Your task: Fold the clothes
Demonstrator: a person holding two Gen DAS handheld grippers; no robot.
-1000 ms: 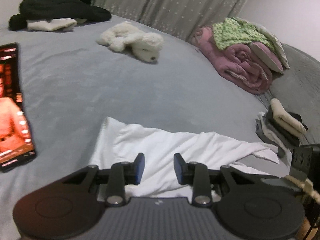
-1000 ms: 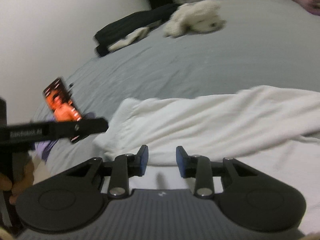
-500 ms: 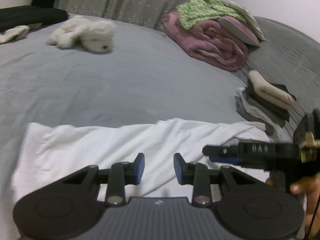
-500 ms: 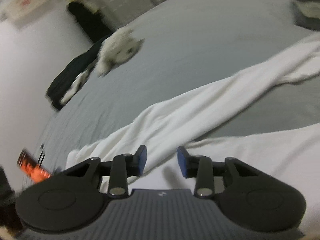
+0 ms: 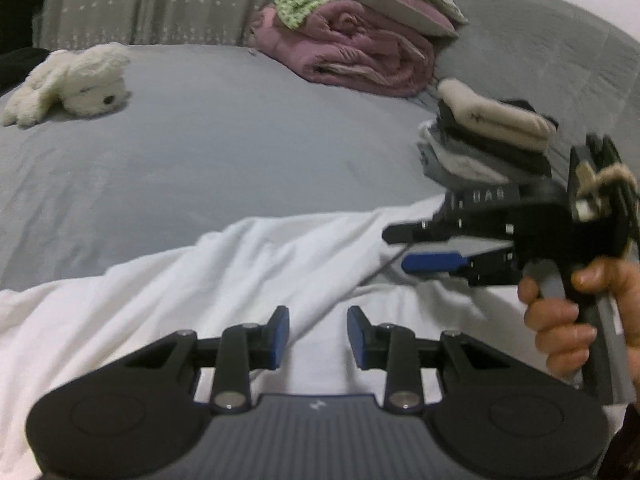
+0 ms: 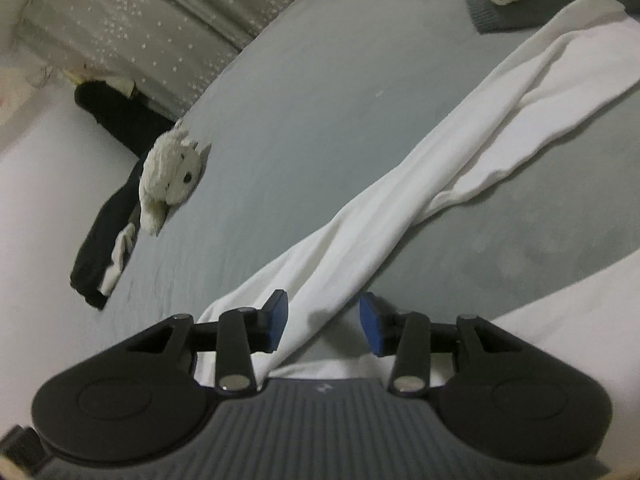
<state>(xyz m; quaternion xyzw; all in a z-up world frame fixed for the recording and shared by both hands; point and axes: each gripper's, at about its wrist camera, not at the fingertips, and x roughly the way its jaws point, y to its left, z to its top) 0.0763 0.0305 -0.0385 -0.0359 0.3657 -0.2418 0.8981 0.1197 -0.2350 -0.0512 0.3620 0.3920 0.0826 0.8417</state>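
2 grippers: left gripper hovering spread and empty; right gripper just widening over the white garment, not pinching
Advice: pinching the near sleeve edge cleanly

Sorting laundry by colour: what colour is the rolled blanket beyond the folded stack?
Dusty pink rolled blanket, clearest in the left wrist view.

A home bedroom: a grey-sheeted bed held a plush toy, rolled pink quilt and stacked folded clothes.

Dim, even indoor light; fisheye edge bending; slight motion blur.
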